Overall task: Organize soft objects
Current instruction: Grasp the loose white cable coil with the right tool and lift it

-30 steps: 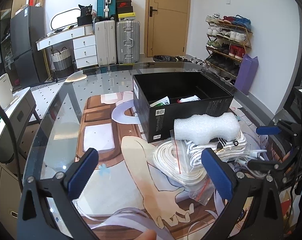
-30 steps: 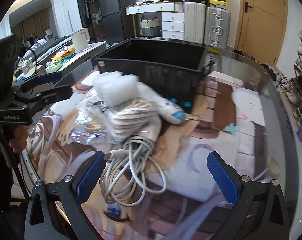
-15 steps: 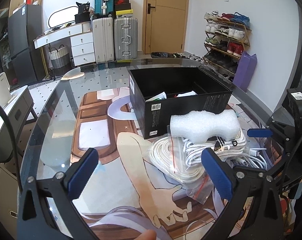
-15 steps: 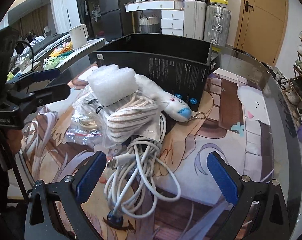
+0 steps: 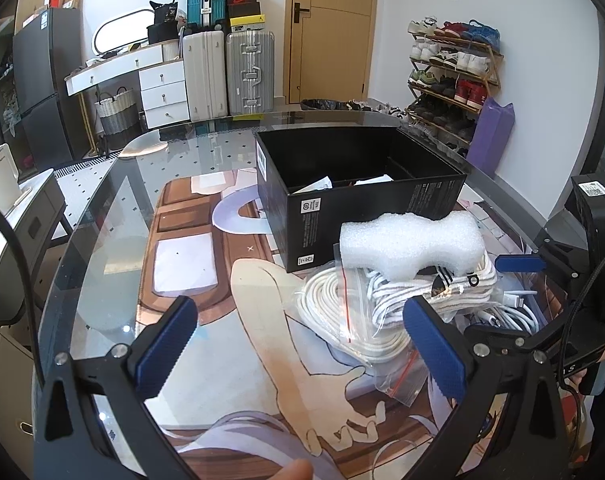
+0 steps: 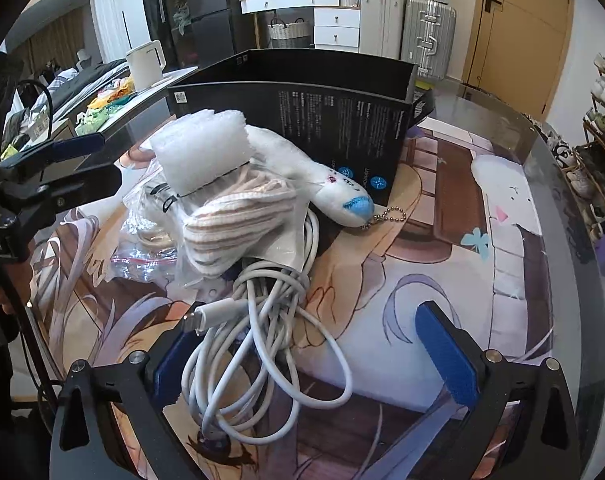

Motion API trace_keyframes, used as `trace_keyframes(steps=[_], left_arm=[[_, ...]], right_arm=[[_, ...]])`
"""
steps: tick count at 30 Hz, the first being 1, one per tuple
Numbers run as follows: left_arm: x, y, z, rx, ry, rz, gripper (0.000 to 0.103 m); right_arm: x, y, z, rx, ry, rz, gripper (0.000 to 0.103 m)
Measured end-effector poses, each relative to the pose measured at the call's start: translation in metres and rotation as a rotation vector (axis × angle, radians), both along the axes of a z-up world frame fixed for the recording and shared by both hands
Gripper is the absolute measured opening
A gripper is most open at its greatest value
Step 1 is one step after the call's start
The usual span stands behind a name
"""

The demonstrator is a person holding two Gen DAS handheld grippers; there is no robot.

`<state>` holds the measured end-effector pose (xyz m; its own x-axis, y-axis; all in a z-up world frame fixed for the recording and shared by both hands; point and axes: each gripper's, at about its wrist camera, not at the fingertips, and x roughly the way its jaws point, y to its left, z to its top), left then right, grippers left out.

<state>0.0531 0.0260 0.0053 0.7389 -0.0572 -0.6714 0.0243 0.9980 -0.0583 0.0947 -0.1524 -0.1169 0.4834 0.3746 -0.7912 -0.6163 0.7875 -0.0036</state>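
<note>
Glass table (image 5: 102, 240) carries our pile: a foam block (image 5: 410, 240) tops striped socks (image 6: 238, 216) and a white cable (image 6: 262, 320) beside the black box (image 5: 354, 200). Our left gripper (image 5: 298, 344) is spread, the pile just right of it; our right gripper (image 6: 310, 356) gapes around the cable.

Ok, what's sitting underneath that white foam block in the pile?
The white foam block rests on a striped sock and the clear zip bag of white cord. What lies deeper under it is covered.
</note>
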Motion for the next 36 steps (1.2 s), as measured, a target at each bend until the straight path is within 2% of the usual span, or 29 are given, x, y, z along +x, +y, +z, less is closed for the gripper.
trace_keyframes(steps=[2,5,9,13,17,20,24,30,36], left_arm=[[0.000,-0.001,-0.001,0.001,0.001,-0.002,0.103],[0.001,-0.001,-0.002,0.003,0.005,-0.005,0.103],[0.000,-0.001,-0.002,0.002,0.004,-0.009,0.103],[-0.001,0.000,-0.002,0.003,0.004,-0.010,0.103],[-0.001,-0.002,-0.002,0.005,0.004,-0.014,0.103],[-0.002,-0.001,-0.002,0.007,0.004,-0.015,0.103],[-0.002,-0.001,-0.002,0.008,0.007,-0.015,0.103],[-0.002,-0.002,-0.001,0.008,0.005,-0.019,0.103],[-0.002,-0.002,0.000,0.002,0.007,-0.020,0.103]], right_arm=[[-0.001,-0.001,0.002,0.012,-0.016,0.008,0.086],[-0.004,0.002,0.004,0.024,-0.031,0.027,0.072],[-0.010,0.007,0.004,0.033,-0.044,0.056,0.062],[-0.014,0.011,0.005,0.048,-0.046,0.083,0.045],[-0.014,0.008,0.007,0.070,-0.040,0.077,0.039],[-0.010,-0.001,0.011,0.122,-0.019,0.066,0.035],[-0.007,-0.013,0.019,0.179,-0.009,0.047,0.034],[-0.006,-0.024,0.031,0.172,-0.050,0.019,0.033],[-0.001,-0.041,0.040,0.213,-0.050,-0.011,0.033]])
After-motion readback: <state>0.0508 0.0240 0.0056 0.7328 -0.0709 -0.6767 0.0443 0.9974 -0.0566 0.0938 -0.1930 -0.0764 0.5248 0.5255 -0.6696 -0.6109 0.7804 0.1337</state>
